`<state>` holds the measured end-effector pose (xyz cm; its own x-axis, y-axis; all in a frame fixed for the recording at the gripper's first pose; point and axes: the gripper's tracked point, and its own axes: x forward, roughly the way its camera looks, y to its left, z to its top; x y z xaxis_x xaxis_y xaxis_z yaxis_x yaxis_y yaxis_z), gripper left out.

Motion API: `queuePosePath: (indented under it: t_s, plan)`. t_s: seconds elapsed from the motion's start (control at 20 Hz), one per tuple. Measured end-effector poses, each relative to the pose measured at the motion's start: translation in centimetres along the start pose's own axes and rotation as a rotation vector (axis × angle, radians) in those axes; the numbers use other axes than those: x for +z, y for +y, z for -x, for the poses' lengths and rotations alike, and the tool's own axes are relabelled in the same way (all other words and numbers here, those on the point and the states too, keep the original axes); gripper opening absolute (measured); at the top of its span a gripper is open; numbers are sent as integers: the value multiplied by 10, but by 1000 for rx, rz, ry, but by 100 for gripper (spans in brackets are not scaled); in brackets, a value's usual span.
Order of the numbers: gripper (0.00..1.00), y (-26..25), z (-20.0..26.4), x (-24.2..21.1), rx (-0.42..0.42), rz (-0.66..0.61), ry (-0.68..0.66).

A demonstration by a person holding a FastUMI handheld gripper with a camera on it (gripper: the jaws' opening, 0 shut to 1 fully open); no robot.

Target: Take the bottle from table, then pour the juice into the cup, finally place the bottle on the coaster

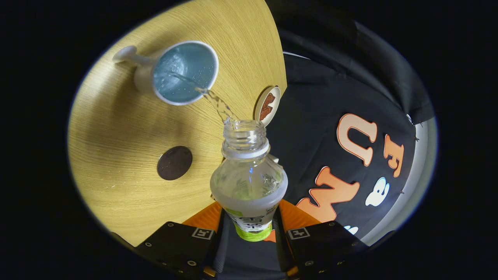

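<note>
My gripper is shut on a clear plastic bottle with a white and green label, held between both fingers. The bottle is uncapped and tilted, its open neck pointing away from the fingers. A thin stream of clear liquid runs from the bottle's mouth into a white cup with a handle and a pale blue inside. The cup stands on the wooden table beyond the bottle and holds some liquid. A dark round coaster lies on the table between the cup and my fingers, a little to the left.
A small round disc with a brown pattern lies at the table's edge, just beyond the bottle's mouth. The table ends there, with the booth's black cloth wall on the right.
</note>
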<state>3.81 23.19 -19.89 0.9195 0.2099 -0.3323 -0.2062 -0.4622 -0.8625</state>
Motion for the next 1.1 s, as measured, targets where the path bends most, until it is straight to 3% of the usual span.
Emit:
queuePosePath:
  t_s: [1.1]
  plan:
    - [54,-21,-5,7,-38,112,-17]
